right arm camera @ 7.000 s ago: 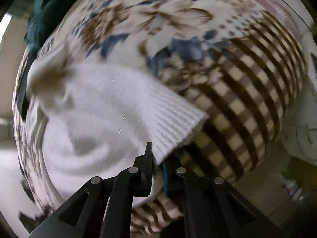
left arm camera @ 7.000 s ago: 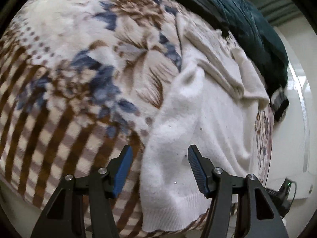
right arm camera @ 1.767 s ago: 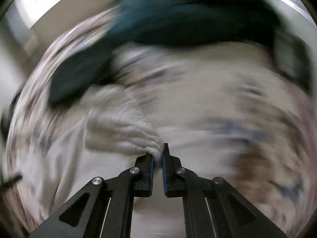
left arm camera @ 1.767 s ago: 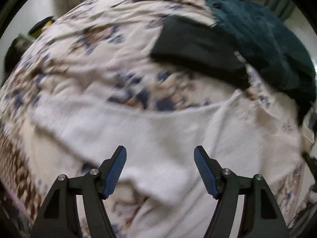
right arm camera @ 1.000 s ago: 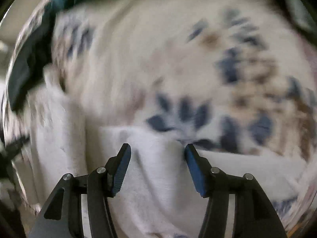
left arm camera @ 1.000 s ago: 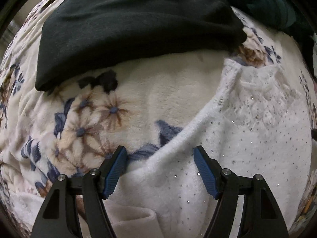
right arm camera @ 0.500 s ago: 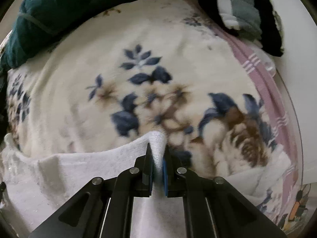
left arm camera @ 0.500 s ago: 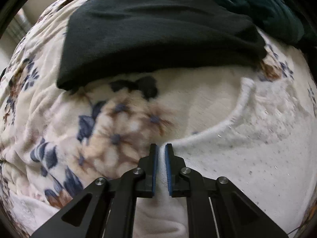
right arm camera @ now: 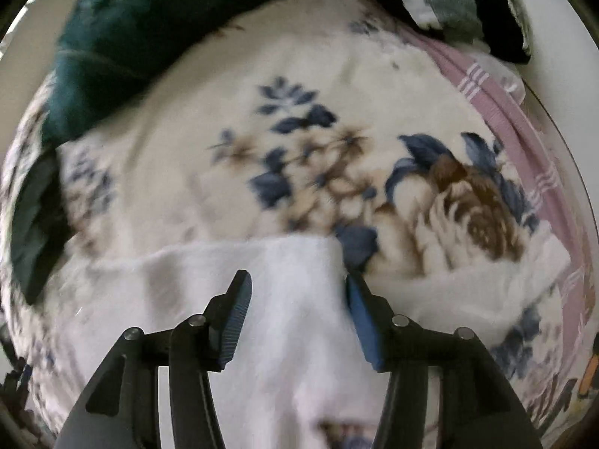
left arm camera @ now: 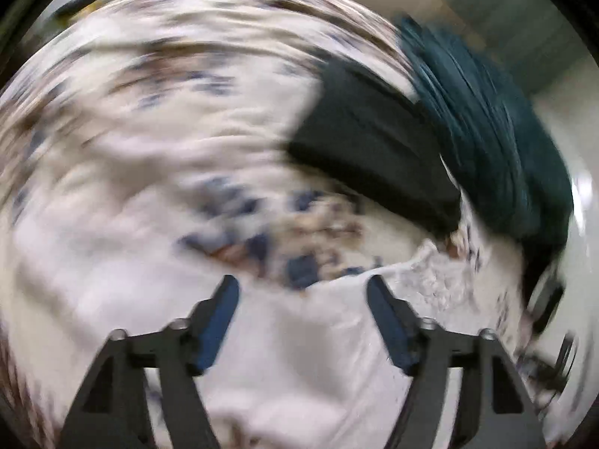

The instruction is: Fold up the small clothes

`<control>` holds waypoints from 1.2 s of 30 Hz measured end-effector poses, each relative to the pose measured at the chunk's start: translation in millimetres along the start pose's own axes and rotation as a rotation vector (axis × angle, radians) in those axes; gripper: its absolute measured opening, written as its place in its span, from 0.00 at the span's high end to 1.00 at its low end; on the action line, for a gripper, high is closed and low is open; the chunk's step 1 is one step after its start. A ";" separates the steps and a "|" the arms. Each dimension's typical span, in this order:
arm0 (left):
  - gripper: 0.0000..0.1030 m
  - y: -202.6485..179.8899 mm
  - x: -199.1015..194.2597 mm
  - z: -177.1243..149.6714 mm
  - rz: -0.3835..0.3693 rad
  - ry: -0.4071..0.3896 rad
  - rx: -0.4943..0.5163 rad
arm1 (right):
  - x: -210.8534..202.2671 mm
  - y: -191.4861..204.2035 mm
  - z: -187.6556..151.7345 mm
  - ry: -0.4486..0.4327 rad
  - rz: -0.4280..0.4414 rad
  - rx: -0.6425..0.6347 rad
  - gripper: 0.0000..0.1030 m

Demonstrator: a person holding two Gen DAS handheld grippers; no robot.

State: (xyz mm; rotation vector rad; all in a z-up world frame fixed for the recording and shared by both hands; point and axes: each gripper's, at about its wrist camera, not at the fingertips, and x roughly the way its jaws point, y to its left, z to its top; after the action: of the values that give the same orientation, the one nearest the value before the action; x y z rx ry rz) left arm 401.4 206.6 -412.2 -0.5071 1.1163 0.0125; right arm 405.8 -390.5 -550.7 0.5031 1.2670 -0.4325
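Both tongs (left arm camera: 301, 299) (right arm camera: 295, 295) opening over white sweater (right arm camera: 292, 318); no writing readable.

Right hand-held gripper (right arm camera: 295, 301) opening over white garment (right arm camera: 288, 321), floral blanket (right arm camera: 307, 142).

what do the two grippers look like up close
Both are alike: the left gripper and the right gripper have black angular linkage arms with silver screw heads, ending in two jaws faced with blue ribbed pads. No cables, markings, hands or sleeves show.
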 end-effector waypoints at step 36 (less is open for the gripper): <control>0.63 322.2 -120.4 -70.5 0.070 -0.188 -0.584 | 13.7 199.8 -201.3 0.207 0.085 -0.242 0.31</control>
State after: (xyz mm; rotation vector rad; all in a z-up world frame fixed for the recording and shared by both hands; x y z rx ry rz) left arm 203.4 493.2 -456.0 -0.9652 0.9361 0.4489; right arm 364.4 -111.6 -584.4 0.4013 1.4690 -0.1540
